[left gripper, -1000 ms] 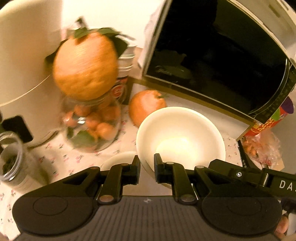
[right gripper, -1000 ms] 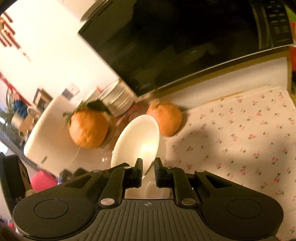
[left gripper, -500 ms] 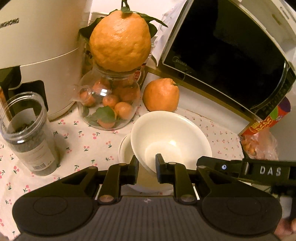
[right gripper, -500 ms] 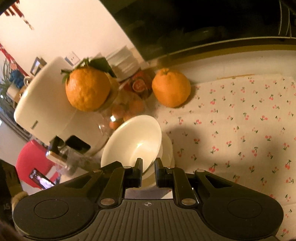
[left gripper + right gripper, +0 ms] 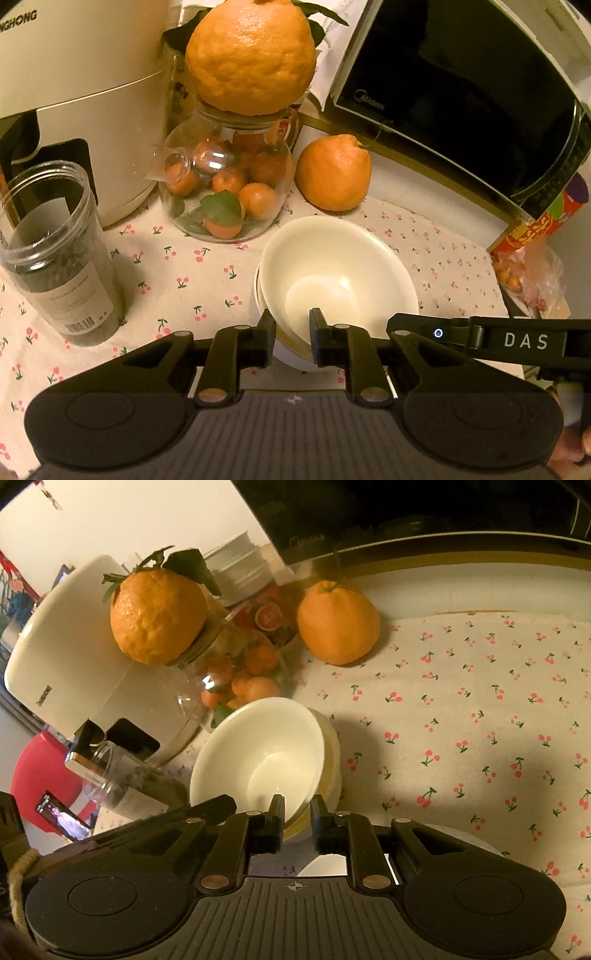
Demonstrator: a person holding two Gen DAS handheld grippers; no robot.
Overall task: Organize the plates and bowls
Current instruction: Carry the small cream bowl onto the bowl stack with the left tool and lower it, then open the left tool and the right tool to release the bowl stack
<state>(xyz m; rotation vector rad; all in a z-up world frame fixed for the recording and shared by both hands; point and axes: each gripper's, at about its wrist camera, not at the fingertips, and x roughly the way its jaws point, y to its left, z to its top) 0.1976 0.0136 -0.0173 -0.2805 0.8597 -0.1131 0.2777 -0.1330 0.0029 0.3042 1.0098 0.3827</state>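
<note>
A white bowl [image 5: 332, 273] sits nested in a second white bowl [image 5: 257, 291] on the cherry-print cloth. My left gripper [image 5: 292, 325] is shut on the near rim of the top bowl. My right gripper [image 5: 297, 812] is shut on the same bowl [image 5: 266, 746] from the other side; its body shows in the left wrist view [image 5: 480, 336]. The lower bowl [image 5: 332, 760] shows under it in the right wrist view. A white plate [image 5: 458, 836] lies partly hidden under my right gripper.
A glass jar of small oranges [image 5: 229, 177] with a large orange [image 5: 251, 55] on top stands behind the bowls. A loose orange [image 5: 332, 173], a microwave [image 5: 461, 81], a white appliance [image 5: 74, 92], a clear jar [image 5: 55, 251] and snack packets [image 5: 532, 236] surround them.
Both grippers carried the top bowl down and levelled it out; it now sits nested in the lower bowl. The grips have not changed.
</note>
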